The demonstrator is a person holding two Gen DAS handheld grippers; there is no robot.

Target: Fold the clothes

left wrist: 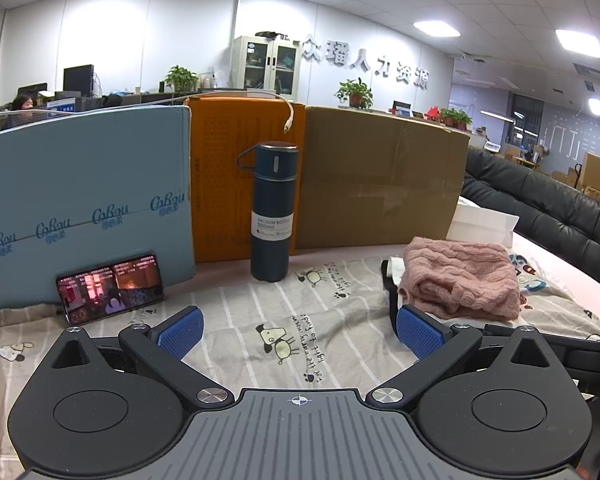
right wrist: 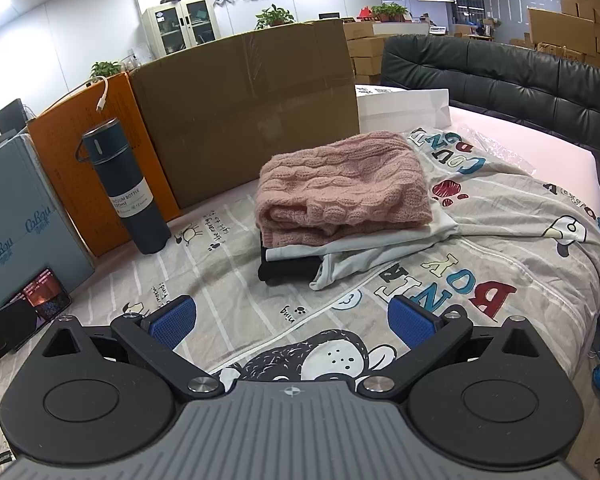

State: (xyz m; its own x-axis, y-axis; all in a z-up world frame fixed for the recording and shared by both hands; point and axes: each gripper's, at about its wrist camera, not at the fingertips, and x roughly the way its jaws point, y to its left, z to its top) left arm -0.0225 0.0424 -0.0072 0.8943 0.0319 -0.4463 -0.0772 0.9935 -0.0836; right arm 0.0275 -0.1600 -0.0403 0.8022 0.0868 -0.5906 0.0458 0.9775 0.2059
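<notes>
A folded pink knit sweater (right wrist: 344, 184) tops a small stack of clothes, over a white garment (right wrist: 380, 240) and a black one (right wrist: 288, 268), on the patterned bedsheet (right wrist: 480, 248). From the left wrist view the same pink sweater (left wrist: 460, 280) lies to the right, just beyond the right fingertip. My left gripper (left wrist: 298, 330) is open above the striped sheet with nothing between its blue pads. My right gripper (right wrist: 292, 322) is also open and empty, short of the stack.
A dark blue vacuum bottle (left wrist: 272, 216) stands upright against a wall of boxes: blue (left wrist: 84, 208), orange (left wrist: 220, 176), brown cardboard (left wrist: 380, 176). A lit phone (left wrist: 110, 288) leans on the blue box. A black padded headboard (right wrist: 500, 80) and white box (right wrist: 404, 108) lie beyond.
</notes>
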